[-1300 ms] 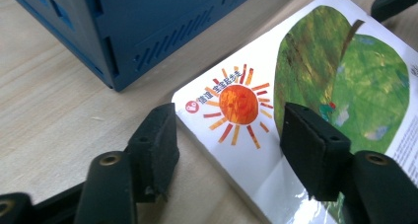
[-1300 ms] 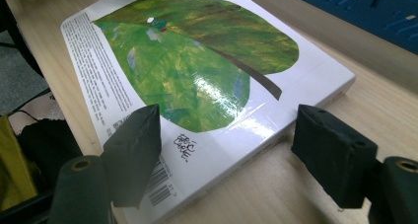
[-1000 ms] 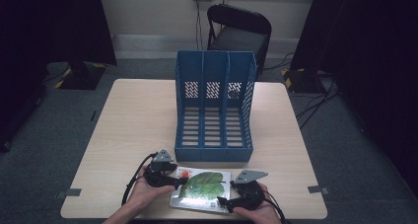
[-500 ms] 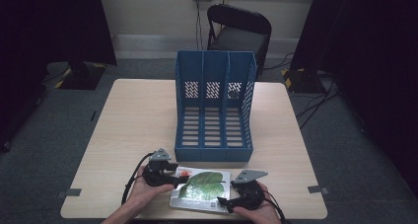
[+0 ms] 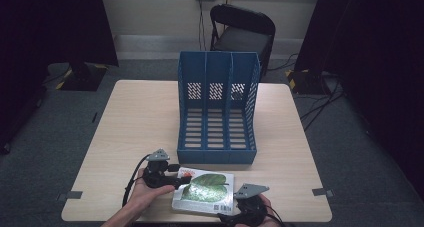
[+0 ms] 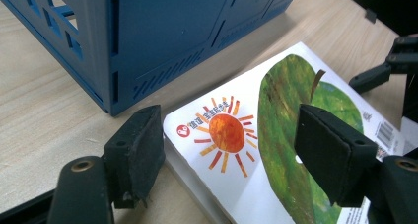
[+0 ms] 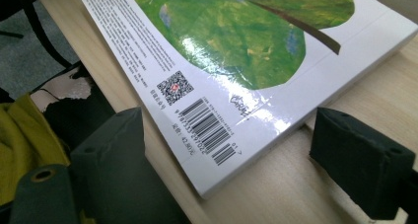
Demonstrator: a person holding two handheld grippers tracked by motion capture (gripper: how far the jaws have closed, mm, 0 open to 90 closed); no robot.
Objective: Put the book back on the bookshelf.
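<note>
A white book (image 5: 204, 191) with a green leaf and an orange sun on its cover lies flat near the table's front edge. My left gripper (image 5: 178, 180) is at its left end. In the left gripper view the sun corner of the book (image 6: 231, 135) lies between the left gripper's (image 6: 229, 135) jaws, one beside the book's edge and one above the cover, neither pressing. My right gripper (image 5: 227, 215) is at the near right corner. Its jaws have just been opening, and the barcode corner of the book (image 7: 236, 46) lies between the right gripper's (image 7: 231, 135) parted pads, untouched.
A blue three-slot file rack (image 5: 217, 112) stands on the wooden table (image 5: 140, 117) just behind the book, its open side facing me. A black folding chair (image 5: 242, 32) stands beyond the far edge. Bare tabletop lies left and right of the rack.
Both hands and the book stay where they were. No other shift is visible from above.
</note>
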